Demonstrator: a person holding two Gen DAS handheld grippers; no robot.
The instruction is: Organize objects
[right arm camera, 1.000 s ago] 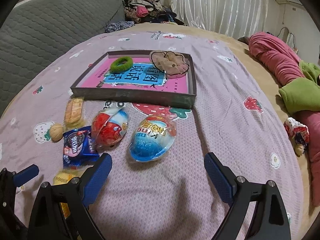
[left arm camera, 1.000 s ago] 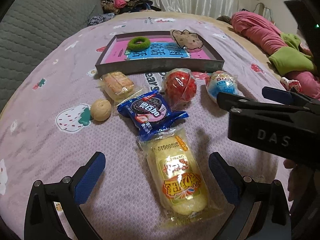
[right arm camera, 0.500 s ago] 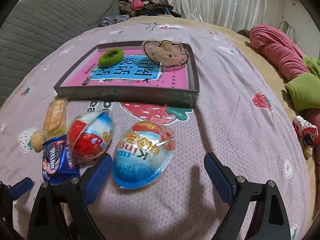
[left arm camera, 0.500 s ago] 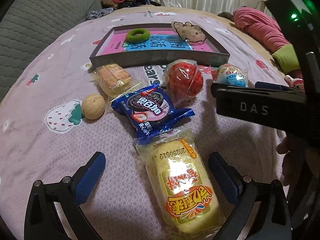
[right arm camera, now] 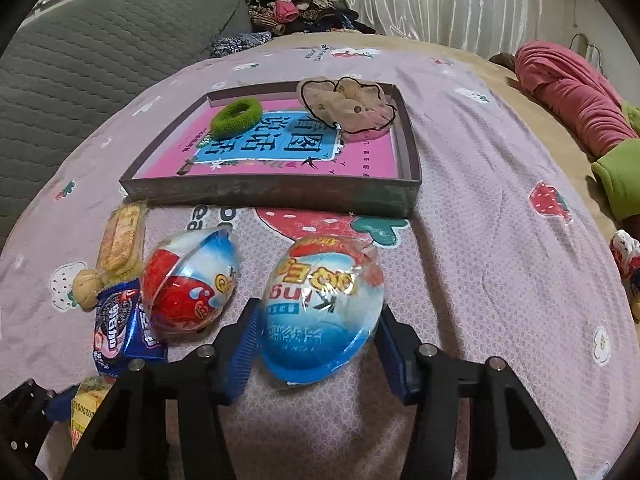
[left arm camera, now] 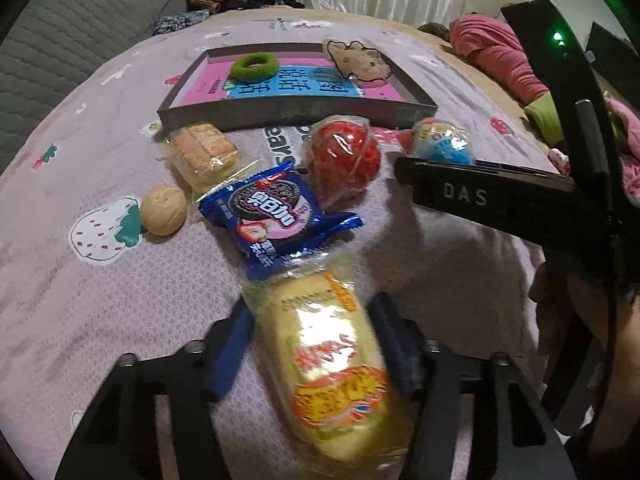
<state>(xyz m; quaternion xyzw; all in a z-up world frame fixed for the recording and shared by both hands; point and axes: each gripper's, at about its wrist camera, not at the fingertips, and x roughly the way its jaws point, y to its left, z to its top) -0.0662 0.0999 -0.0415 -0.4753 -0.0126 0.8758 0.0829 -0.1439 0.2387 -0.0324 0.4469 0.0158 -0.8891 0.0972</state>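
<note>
Left claw [left arm camera: 316,354]: its jaws have just been closing, and the blue ribbed pads now sit against both sides of the yellow cake packet [left arm camera: 332,364], a long soft loaf in glossy clear film with orange print.
Right claw [right arm camera: 318,346]: its jaws have just been closing too; the pads now press the flanks of the blue egg-shaped toy capsule [right arm camera: 324,304], smooth domed plastic under crinkled wrap.
Bed cover [right arm camera: 480,240]: lilac quilted fabric with a fine honeycomb weave and printed strawberries (everything lies on the bed).
Tray [right arm camera: 272,194]: shallow grey cardboard box, rectangular, low walls, a pink and blue printed sheet on its floor.
In the tray: a fuzzy green hair tie [right arm camera: 236,118], ring-shaped, at the left; a beige ruffled scrunchie [right arm camera: 348,106] at the far right corner, its frill lapping the rim.
Red egg capsule [right arm camera: 192,286]: glossy, red and white, just left of the blue one, apart from it.
Oreo packet [left arm camera: 276,216]: blue foil, crimped ends, its lower edge overlapping the cake packet's top.
Walnut [left arm camera: 164,210]: round, tan, wrinkled shell, left of the Oreo packet.
Wrapped biscuit [left arm camera: 202,152]: square, golden, in clear film, just in front of the tray's left corner.
</note>
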